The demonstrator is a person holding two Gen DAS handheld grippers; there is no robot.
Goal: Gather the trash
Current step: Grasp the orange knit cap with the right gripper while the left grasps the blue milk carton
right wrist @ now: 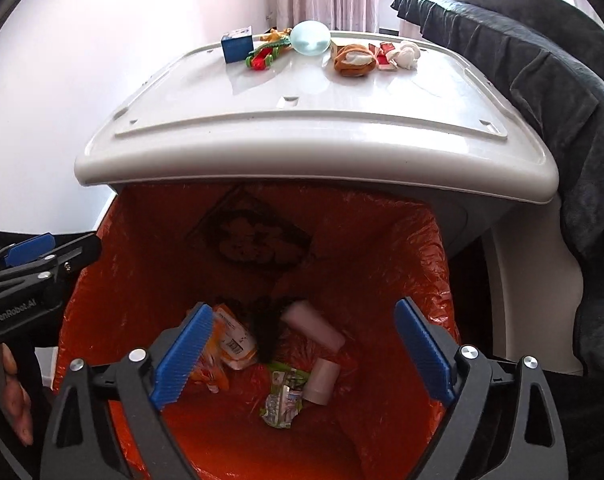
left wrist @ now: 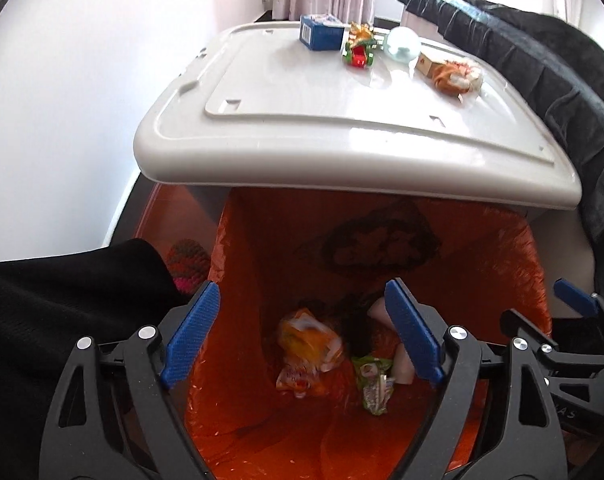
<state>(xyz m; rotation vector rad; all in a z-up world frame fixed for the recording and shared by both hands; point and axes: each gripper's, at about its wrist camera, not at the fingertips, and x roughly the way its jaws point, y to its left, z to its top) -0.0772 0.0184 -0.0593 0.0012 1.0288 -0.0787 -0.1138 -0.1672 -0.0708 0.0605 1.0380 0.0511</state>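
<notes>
Both grippers hang over the open mouth of a bin lined with an orange bag [right wrist: 421, 264].

Left gripper [left wrist: 302, 332]: jaws spread wide, nothing between them. Right gripper [right wrist: 303, 350]: jaws likewise released and empty. The two tools sit side by side, near each other at the bin mouth; in the right wrist view the left tool shows at the left edge.

Clearance: the bag mouth is broad and unobstructed below both grippers. Directly ahead and above, the front lip of a white plastic lid [left wrist: 341, 148] overhangs the far side of the opening. A dark blanket [right wrist: 541, 60] borders the lid to the right of both grippers. A white wall runs along the left.

Trash already in the bag, below and ahead of the fingers: an orange wrapper [right wrist: 230, 344] close to the right gripper's left finger, a green wrapper [right wrist: 282, 400] near centre, a white tube [right wrist: 321, 380] beside it, a pale roll [right wrist: 313, 324] further in.

Items on the lid, well ahead of both grippers at its far end: a blue carton [right wrist: 238, 48], a red-and-green toy [right wrist: 266, 56], a pale balloon [right wrist: 309, 38], a brown crumpled wrapper [right wrist: 353, 60], crumpled white paper [right wrist: 405, 54].
</notes>
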